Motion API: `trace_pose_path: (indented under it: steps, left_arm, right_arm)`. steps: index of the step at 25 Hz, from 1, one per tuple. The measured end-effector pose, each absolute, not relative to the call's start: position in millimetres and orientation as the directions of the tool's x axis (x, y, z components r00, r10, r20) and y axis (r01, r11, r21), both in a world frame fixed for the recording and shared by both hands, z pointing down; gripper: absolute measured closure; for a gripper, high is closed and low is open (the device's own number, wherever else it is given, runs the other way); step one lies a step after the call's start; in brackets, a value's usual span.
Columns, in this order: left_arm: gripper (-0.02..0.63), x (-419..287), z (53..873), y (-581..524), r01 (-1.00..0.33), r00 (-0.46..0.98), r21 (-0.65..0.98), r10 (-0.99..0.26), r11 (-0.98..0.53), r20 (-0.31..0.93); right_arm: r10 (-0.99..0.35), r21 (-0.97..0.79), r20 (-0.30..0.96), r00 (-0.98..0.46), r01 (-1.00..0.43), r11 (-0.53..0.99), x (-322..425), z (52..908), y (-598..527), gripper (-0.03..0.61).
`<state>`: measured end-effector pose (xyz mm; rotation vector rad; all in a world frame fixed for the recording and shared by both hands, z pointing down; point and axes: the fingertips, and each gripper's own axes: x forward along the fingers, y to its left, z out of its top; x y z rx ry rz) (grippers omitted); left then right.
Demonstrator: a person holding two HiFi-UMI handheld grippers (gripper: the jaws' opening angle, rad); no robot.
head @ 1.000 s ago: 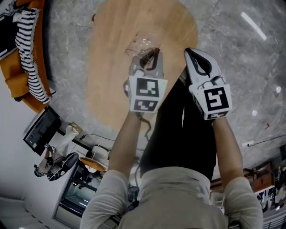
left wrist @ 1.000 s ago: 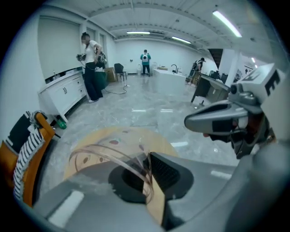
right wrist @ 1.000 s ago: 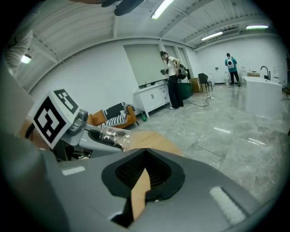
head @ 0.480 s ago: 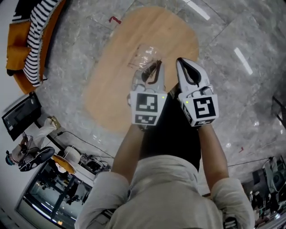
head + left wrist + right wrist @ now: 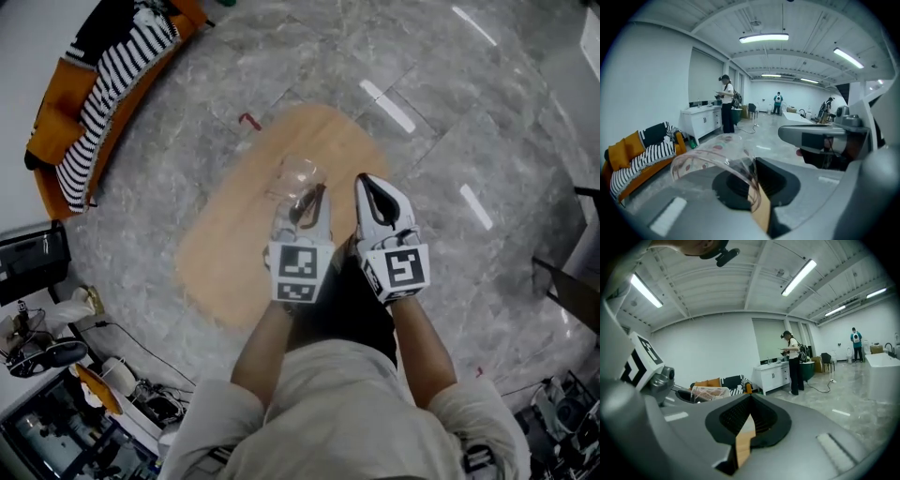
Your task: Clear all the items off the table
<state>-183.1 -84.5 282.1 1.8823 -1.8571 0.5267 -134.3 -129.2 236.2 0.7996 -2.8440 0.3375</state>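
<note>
The left hand-held gripper (image 5: 307, 201) is clamped on the wall of a clear plastic cup (image 5: 296, 176) with a faint pinkish print. In the left gripper view the cup (image 5: 723, 151) lies tilted on its side, its rim pinched where the 2 jaws meet. In the head view the cup sits at the centre of the frame, held above the upper part of the oval wooden bench (image 5: 234, 244).

The right hand-held gripper (image 5: 368, 187) is just beside the left one, to its right, with its jaws together and nothing between them; only a sliver of tan bench shows through the slit in the right gripper view (image 5: 744, 425). Each gripper carries its marker cube, turned toward the camera.

Grey marble floor (image 5: 469, 112) surrounds the bench. An orange sofa (image 5: 54, 141) with a striped blanket (image 5: 117, 70) is at the upper left of the head view. In the left gripper view a person (image 5: 726, 105) stands by a white cabinet (image 5: 701, 122).
</note>
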Motion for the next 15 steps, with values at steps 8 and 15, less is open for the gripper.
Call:
trace_pose_path:
  steps: [8,15]
  left_arm:
    - [0.574,-176.0,183.9,-79.4,-1.000,-0.001,0.023,-0.910,0.012,0.414]
    - [0.574,-182.1,131.5,-67.7,-0.999,-0.038,0.014,-0.944,0.045,0.329]
  right_arm:
    - [-0.526,-0.120,0.121,-0.842,-0.538,0.834,-122.9,141.2,-115.2,0.572]
    - [-0.535,-0.077,0.052,-0.843,-0.537,0.840,-127.6,96.5,-105.4,0.572]
